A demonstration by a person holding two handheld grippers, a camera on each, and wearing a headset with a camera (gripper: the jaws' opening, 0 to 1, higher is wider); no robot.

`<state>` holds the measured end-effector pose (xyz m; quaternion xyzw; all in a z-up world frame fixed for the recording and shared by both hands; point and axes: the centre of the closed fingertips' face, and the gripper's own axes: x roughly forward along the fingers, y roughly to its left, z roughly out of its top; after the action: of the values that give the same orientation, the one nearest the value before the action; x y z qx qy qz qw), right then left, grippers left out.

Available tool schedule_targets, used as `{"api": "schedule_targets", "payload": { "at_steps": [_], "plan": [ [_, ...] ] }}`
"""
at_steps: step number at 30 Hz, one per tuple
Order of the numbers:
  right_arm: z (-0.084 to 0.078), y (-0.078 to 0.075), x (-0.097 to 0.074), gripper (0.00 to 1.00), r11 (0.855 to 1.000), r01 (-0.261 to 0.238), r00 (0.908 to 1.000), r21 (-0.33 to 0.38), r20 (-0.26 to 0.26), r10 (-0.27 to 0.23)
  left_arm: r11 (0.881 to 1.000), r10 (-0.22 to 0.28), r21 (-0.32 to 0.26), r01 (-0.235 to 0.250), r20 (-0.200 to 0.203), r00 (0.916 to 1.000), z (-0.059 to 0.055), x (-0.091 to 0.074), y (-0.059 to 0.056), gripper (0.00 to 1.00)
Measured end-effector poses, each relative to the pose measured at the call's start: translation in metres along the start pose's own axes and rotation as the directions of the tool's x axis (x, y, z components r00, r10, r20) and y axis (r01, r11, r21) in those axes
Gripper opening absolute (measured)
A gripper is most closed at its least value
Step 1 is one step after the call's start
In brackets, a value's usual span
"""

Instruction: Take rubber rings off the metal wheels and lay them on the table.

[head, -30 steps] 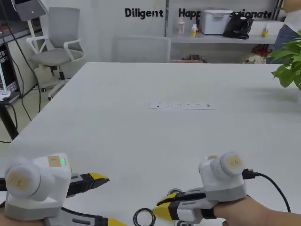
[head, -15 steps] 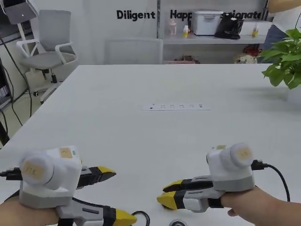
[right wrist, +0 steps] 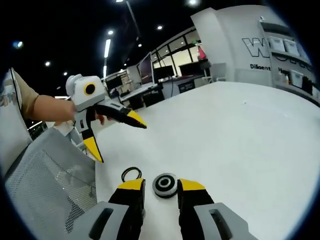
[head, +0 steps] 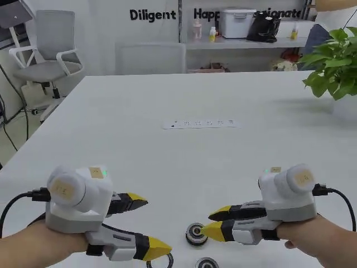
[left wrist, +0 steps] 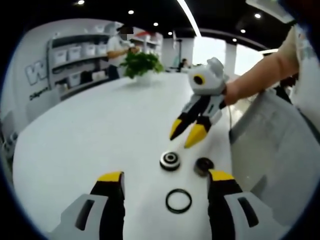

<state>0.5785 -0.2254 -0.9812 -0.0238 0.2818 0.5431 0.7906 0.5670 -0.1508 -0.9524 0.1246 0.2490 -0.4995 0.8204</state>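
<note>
Left gripper [head: 153,223] gaping, right gripper [head: 211,222] slightly parted, both empty — wheel [right wrist: 165,184] looks rigid; pinch its probably stretchy ring [right wrist: 155,185] edgewise.

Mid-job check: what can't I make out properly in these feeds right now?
- Dark second metal wheel: head view, cut by the bottom edge; left gripper view, too small to tell whether its ring is on.
- Loose black rubber ring: head view, partly behind the left tool and cut by the bottom edge.
</note>
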Motion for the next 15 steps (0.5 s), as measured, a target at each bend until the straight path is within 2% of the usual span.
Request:
{"api": "schedule_targets", "payload": {
  "at_steps": [7,15],
  "plan": [
    [-0.015,-0.008,0.001,0.23,0.999,0.012,0.9987,-0.036,-0.049,-0.014,1.000,-0.019,0.013,0.019,-0.015,0.9997,0.003,0.018,-0.002,0.65],
    [-0.026,-0.006,0.008,0.23,0.998,0.001,0.9965,-0.064,-0.083,-0.006,0.999,-0.043,0.021,0.044,-0.032,0.9985,0.003,0.038,-0.008,0.60]
  ]
}}
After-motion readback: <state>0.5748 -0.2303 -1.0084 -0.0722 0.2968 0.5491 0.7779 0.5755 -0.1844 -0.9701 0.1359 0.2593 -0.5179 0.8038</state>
